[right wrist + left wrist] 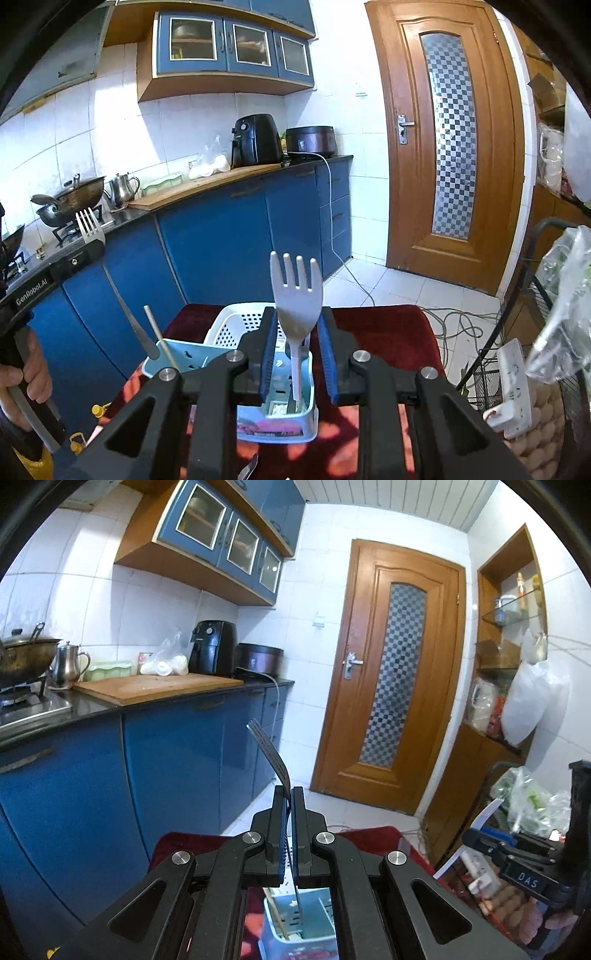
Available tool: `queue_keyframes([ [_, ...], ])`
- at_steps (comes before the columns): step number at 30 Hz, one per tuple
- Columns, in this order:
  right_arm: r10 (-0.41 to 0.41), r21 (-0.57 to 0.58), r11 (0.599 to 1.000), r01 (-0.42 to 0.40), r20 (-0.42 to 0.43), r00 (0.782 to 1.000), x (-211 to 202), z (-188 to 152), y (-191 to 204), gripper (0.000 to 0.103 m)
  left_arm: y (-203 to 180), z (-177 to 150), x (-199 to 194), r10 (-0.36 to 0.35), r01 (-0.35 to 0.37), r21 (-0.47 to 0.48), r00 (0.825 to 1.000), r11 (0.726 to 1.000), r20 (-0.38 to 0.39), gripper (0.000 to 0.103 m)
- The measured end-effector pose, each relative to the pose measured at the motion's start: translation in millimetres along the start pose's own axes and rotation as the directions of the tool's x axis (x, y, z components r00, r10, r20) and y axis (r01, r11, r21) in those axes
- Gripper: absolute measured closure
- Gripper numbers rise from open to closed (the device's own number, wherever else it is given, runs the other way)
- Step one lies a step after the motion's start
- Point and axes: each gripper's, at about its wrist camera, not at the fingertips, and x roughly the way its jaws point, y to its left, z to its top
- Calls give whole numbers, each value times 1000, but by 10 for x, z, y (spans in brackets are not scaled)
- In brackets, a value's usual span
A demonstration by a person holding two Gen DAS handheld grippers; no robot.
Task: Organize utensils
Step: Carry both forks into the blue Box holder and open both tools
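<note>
My left gripper (289,794) is shut on a metal fork (271,755), tines up, its handle tip hanging over a light blue utensil holder (321,939). The same fork (90,225) and left gripper show at the left of the right wrist view. My right gripper (297,325) is open, its jaws on either side of a white plastic fork (295,295) that stands upright in the holder (308,424). A wooden chopstick (159,336) leans in the holder's left part. A white perforated basket (236,325) sits behind the holder.
The holder and basket stand on a red cloth-covered surface (384,332). Blue cabinets (221,243) and a counter with a cutting board (155,688) run along the left. A wooden door (450,140) is ahead. A power strip (513,384) and bags lie at the right.
</note>
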Motion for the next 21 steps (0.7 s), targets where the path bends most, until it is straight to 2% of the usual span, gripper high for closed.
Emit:
queue_keyframes([
  [8,26,3,1000,-25,-104,994,405,-264,-25,78,-36,-362,423,-1,2,15,995,1000,-96,102],
  [13,43,19,999,-41,-156,987,546,-416,-47,77,-73,-567,555,-18,20,16,989,1000,-149,101],
  [15,50,24,999,-47,-169,984,567,-454,-59,74,-86,-633,591,-24,28,20,986,999,-165,101],
  [17,57,24,998,-54,-172,983,567,-466,-50,63,-105,-672,619,-29,34,24,983,999,-183,101],
  [21,58,14,998,-56,-152,987,506,-469,-63,61,-136,-736,649,-32,40,32,975,999,-219,93],
])
